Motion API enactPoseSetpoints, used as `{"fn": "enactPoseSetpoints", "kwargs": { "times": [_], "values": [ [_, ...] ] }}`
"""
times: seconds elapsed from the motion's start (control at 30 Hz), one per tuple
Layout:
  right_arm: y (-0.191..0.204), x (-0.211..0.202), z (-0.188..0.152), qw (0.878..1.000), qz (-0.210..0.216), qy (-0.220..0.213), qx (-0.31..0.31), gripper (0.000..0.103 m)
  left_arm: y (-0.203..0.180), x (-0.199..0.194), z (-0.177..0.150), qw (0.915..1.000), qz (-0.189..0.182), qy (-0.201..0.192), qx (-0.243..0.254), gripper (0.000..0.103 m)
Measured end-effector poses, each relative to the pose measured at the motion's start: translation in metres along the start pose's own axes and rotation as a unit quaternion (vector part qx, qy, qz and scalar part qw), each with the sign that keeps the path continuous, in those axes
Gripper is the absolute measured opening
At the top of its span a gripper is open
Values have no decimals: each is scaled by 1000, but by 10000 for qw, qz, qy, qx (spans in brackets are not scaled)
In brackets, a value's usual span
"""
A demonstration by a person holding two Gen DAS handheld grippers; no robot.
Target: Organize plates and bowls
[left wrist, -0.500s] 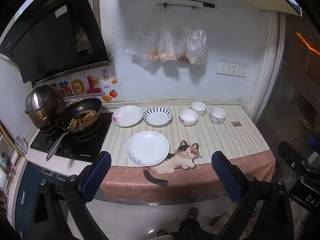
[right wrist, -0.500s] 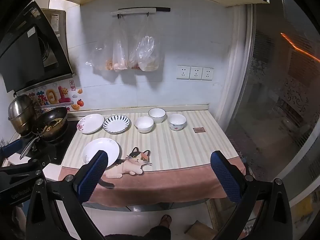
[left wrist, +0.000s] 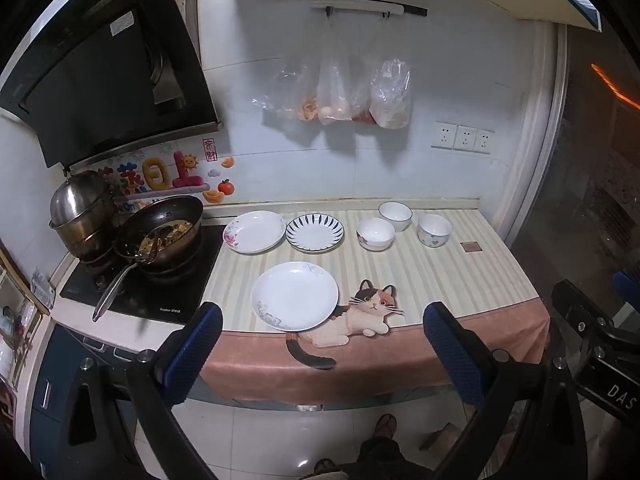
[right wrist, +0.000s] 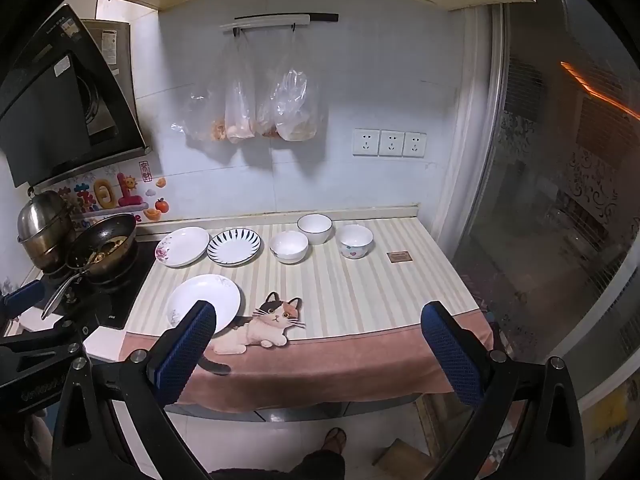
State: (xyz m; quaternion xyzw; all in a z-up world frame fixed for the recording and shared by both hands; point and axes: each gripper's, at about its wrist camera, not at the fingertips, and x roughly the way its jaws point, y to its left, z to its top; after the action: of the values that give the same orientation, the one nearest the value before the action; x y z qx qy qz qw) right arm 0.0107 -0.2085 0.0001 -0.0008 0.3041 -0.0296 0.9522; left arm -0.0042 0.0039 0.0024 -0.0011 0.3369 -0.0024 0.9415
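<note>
Three plates lie on the striped cloth: a plain white plate (left wrist: 295,295) (right wrist: 204,300) at the front, a flower-edged plate (left wrist: 254,231) (right wrist: 182,246) and a blue-striped plate (left wrist: 315,233) (right wrist: 234,246) behind it. Three white bowls stand to their right: a middle bowl (left wrist: 375,233) (right wrist: 289,246), a back bowl (left wrist: 395,216) (right wrist: 315,228) and a heart-marked bowl (left wrist: 434,230) (right wrist: 354,241). My left gripper (left wrist: 322,354) and right gripper (right wrist: 320,350) are both open and empty, held in front of the counter edge, apart from all dishes.
A stove (left wrist: 140,288) at the left carries a wok (left wrist: 162,232) with food and a steel pot (left wrist: 80,208). Plastic bags (left wrist: 340,96) hang on the wall. A small brown card (left wrist: 470,246) lies at the right. A glass door (right wrist: 560,200) bounds the counter's right side.
Nothing has visibly moved; both grippers stay open in the same place.
</note>
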Motion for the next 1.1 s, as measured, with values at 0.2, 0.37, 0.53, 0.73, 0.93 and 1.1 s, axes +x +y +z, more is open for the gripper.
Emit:
{"fn": "enactPoseSetpoints", "kwargs": {
  "times": [0.2,0.37,0.53,0.73,0.93,1.1],
  "values": [
    [1,9,4,10000,32,29,12,103,1,1,1,10000,19,7,14,103],
    [1,6,6,10000,35,-4,21,103,0,0,-1,10000,28,-17,1,103],
    [1,4,7,10000,33,-2,17,103,1,0,-1,10000,25,-1,10,103],
    [2,4,5,10000,49,34,33,103,-3,-1,4,10000,22,1,5,103],
    [4,1,2,10000,75,21,24,103,-3,-2,4,10000,25,-1,-2,103],
    [5,0,2,10000,87,25,31,103,-2,-1,3,10000,25,-10,-2,103]
  ]
}}
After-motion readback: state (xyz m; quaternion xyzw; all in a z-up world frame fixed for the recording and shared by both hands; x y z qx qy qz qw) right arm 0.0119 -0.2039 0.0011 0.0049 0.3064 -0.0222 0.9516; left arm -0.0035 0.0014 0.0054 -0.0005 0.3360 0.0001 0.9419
